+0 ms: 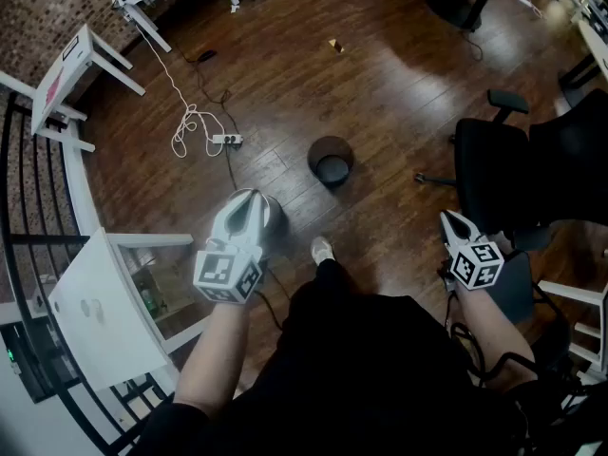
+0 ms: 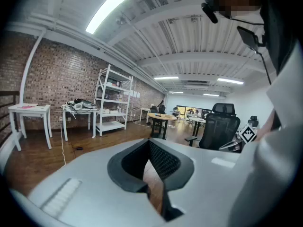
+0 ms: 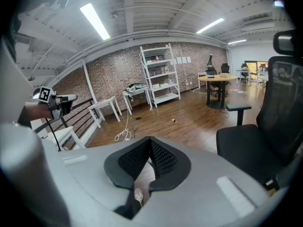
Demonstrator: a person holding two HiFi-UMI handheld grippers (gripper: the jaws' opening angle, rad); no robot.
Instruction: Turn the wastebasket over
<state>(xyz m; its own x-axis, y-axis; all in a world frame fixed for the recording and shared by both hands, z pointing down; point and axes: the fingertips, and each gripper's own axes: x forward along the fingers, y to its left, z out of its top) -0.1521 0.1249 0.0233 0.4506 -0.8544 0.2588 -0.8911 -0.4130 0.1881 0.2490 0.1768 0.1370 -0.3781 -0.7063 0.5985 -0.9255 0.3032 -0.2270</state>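
Observation:
The wastebasket (image 1: 332, 161) is a small dark round bin that stands upright on the wooden floor, mouth up, ahead of the person's shoe (image 1: 322, 249). My left gripper (image 1: 249, 195) hovers to its lower left, well short of it, jaws shut with nothing between them. My right gripper (image 1: 446, 216) is off to the bin's lower right, beside the chair, also shut and empty. Neither gripper view shows the bin; the left gripper (image 2: 149, 142) faces the far room and the right gripper (image 3: 150, 139) looks down over the floor.
A black office chair (image 1: 503, 174) stands close by the right gripper. A white table (image 1: 104, 302) and a dark railing (image 1: 28, 217) are at the left. A white cable with a power strip (image 1: 228, 140) lies on the floor left of the bin.

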